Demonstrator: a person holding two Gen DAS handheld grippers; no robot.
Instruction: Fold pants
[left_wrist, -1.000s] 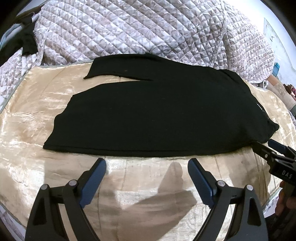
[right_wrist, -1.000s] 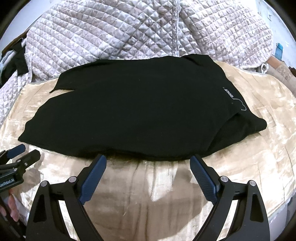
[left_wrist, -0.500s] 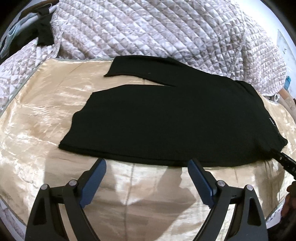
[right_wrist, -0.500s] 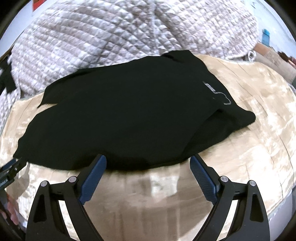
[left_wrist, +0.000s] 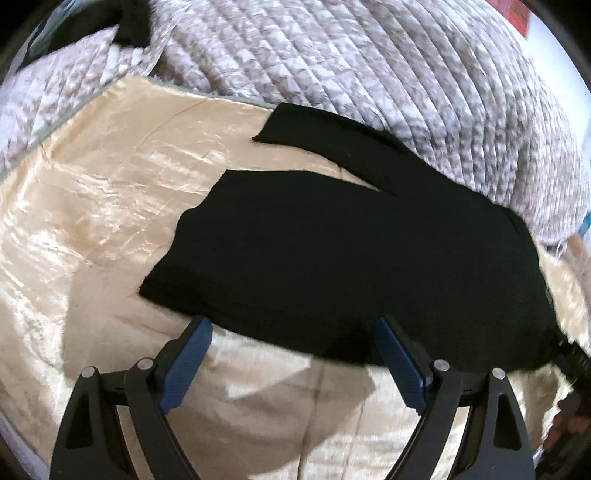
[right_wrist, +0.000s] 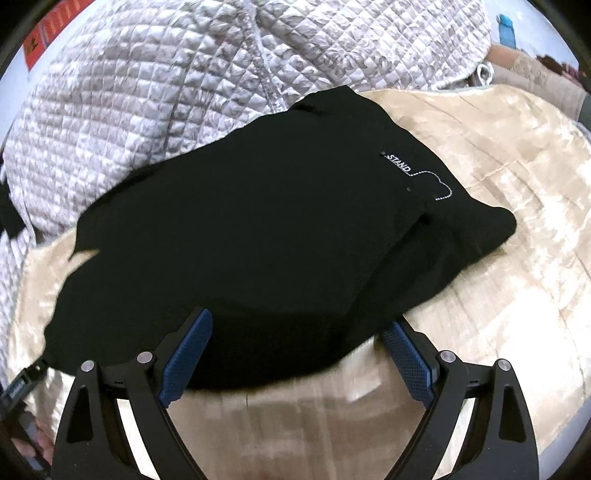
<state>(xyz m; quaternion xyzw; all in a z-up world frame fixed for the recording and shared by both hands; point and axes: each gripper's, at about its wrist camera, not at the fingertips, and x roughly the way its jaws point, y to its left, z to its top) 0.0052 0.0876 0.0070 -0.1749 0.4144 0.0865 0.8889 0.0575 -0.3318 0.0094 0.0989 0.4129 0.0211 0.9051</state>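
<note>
- We see black pants (left_wrist: 362, 258) (right_wrist: 258, 240) lying flat on a gold sheet (left_wrist: 92, 206) (right_wrist: 517, 258) on the bed, their far edge against a quilt (left_wrist: 369, 66) (right_wrist: 147, 92)
- Our left gripper (left_wrist: 291, 332) has its jaws wide apart at the pants' near edge, clamping nothing
- Our right gripper (right_wrist: 295, 334) also has its jaws wide apart, tips over the near edge, nothing pinched
- White "STAND" lettering (right_wrist: 399, 164) sits near the pants' right end
- Two legs split toward the sheet's left side
</note>
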